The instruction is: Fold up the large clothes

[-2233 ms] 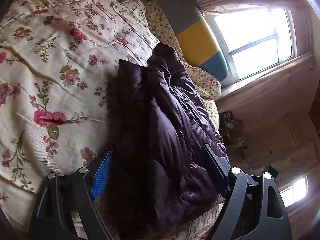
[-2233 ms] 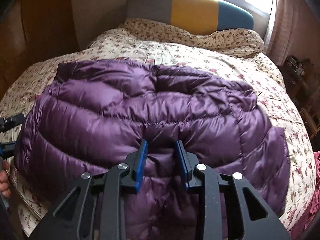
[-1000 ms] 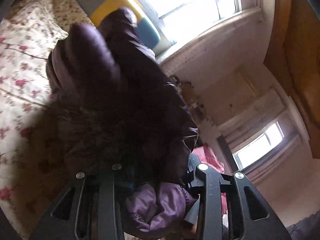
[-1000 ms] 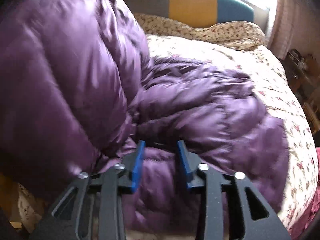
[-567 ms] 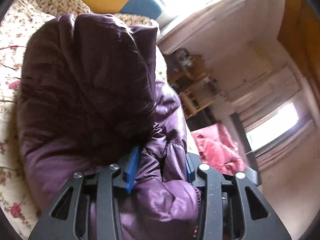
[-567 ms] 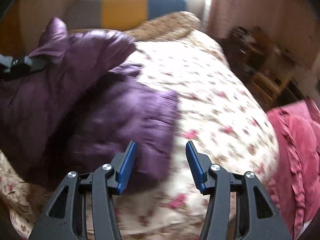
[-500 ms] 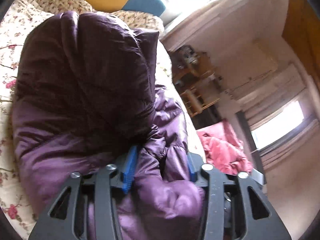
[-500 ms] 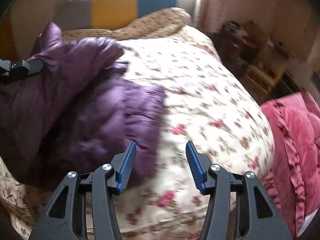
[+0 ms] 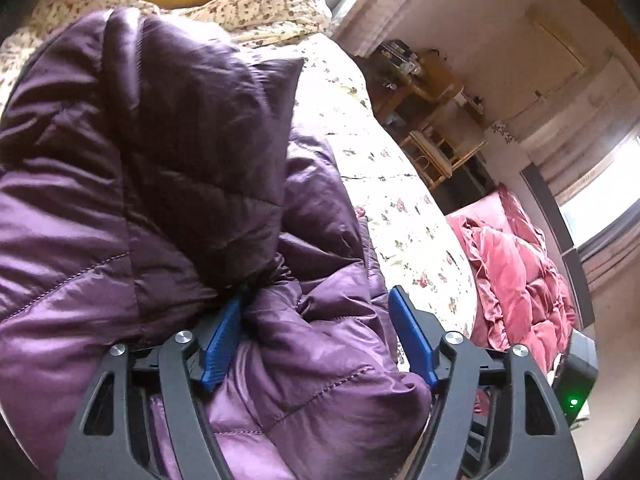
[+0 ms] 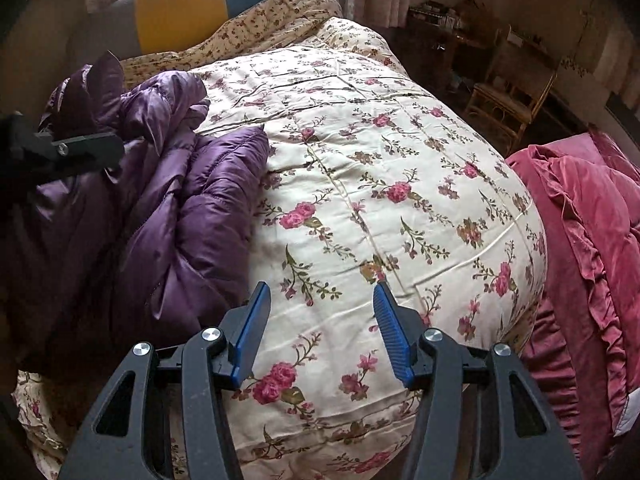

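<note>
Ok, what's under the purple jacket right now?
The purple jacket lies bunched on the floral quilt, which shows beside it. Whatever the jacket covers directly beneath stays hidden.

- I'm looking at the bed, covered by a cream quilt with pink flowers.
- The purple puffer jacket is bunched along its left edge.
- A small-flowered pillow lies at the head, against the grey, yellow and blue headboard.

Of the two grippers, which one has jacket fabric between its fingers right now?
The left gripper: purple jacket bulges between its spread blue fingers. The right gripper is open over bare floral quilt.
</note>
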`<state>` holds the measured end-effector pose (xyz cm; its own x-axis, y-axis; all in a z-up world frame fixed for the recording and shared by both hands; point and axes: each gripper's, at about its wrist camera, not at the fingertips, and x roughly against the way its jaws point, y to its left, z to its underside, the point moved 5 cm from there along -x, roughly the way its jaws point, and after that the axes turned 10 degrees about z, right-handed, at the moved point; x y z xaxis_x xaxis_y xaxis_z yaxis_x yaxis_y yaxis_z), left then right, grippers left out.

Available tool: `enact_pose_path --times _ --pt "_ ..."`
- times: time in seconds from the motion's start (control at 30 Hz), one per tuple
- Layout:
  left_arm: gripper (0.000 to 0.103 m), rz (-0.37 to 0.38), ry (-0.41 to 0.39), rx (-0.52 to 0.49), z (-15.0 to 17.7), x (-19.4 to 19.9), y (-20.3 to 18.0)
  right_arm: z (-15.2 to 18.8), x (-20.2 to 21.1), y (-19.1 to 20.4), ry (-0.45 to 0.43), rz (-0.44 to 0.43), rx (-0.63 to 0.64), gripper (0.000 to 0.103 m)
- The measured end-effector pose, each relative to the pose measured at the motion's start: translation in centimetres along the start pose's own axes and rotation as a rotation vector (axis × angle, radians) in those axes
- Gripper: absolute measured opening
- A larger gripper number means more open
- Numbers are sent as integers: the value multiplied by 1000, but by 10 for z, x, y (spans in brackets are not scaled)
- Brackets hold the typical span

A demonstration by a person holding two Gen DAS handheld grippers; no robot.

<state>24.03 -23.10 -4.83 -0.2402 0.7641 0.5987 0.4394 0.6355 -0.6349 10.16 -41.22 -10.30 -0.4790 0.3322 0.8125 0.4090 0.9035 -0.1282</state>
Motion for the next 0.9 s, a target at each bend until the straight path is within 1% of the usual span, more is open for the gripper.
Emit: enact_pose_path --times 0.1,0.23,0.27,0.3,0.33,0.5,0.57,0.6,0.67,0.73,0.83,0.9 --pt "77 15 -16 -11 0 10 -3 1 2 3 -3 -1 0 55" --pt "78 23 -49 -30 5 23 -10 1 9 8 -14 -7 6 56" --pt "78 26 -62 -35 6 31 -12 1 11 10 -18 -9 6 58" --pt "82 37 -75 -33 6 39 -14 1 12 11 -21 -9 8 58" --pt "84 49 -85 -32 9 46 -17 1 14 13 -24 -10 11 58" --pt "84 89 -181 -56 15 97 -28 0 24 19 -42 -7 22 59" --pt "84 88 -221 -55 18 116 -25 -1 29 20 -51 -8 20 59" --pt "84 77 -243 -51 21 127 -21 -1 30 21 -54 -9 21 59" --pt "84 16 -285 -17 28 147 -3 -2 36 24 -64 -11 28 59" --pt "84 -70 -316 27 40 162 24 -3 42 29 -75 -16 36 59" --pt "84 -171 -316 67 58 171 53 -4 50 37 -90 -29 48 59" --pt "84 -221 -304 99 72 173 72 -6 57 45 -104 -39 62 59"
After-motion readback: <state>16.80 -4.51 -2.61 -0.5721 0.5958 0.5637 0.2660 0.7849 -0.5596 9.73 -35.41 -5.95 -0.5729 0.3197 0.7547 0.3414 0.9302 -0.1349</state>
